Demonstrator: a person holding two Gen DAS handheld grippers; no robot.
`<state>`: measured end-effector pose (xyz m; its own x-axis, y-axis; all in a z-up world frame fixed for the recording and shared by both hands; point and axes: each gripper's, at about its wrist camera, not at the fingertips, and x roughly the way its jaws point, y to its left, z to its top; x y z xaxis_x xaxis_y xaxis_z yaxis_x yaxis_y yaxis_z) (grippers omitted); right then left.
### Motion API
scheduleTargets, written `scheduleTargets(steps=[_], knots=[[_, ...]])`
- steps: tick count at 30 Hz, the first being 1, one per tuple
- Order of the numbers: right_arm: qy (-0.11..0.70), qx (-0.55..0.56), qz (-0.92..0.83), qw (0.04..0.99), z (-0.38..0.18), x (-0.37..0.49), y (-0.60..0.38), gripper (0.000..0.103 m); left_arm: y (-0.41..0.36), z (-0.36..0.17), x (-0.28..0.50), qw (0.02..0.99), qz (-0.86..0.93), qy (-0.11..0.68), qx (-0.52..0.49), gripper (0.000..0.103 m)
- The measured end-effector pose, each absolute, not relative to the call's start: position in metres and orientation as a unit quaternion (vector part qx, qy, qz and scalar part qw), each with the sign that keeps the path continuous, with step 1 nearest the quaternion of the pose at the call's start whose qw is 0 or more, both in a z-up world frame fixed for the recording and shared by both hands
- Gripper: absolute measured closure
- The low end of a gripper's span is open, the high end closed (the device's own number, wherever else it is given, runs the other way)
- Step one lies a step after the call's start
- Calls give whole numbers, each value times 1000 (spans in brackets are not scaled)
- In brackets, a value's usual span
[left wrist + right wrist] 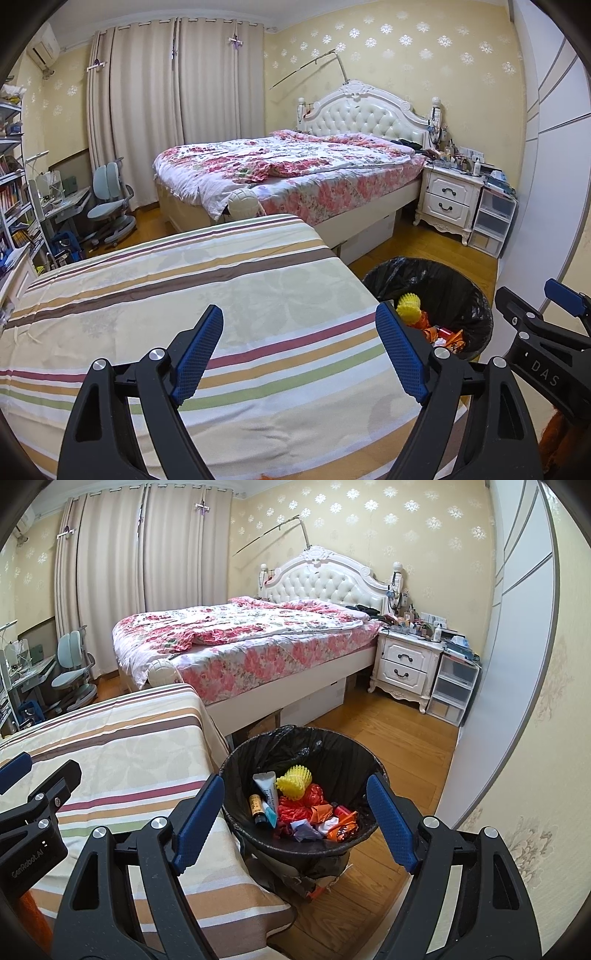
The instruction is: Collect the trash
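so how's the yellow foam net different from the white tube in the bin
The yellow foam net is a squat, bumpy mesh lump; the white tube is smooth, long and flat. The net sits toward the back of the pile on red plastic; the tube leans along the left side with its blue cap end toward the camera. Both lie loose inside the black-lined bin, and neither is held.

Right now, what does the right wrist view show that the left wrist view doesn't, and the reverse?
Only the right wrist view: the bin's full contents, with a white tube and a small dark bottle beside the red and orange wrappers, plus the wooden floor around the bin.
Only the left wrist view: the bookshelf and most of the striped cloth, bare of trash.
Both: the black-lined trash bin, the yellow foam net, the floral bed, and the left gripper and right gripper open and empty.
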<state>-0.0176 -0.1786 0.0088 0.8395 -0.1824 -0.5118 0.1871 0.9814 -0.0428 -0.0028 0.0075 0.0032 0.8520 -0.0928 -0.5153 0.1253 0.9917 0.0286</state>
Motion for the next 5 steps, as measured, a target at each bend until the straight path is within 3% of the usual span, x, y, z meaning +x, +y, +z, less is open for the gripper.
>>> scheduleTargets(steps=[5], knots=[[272, -1, -84, 959, 1, -19, -165, 25, 20, 2, 1, 959, -46, 278, 22, 21]])
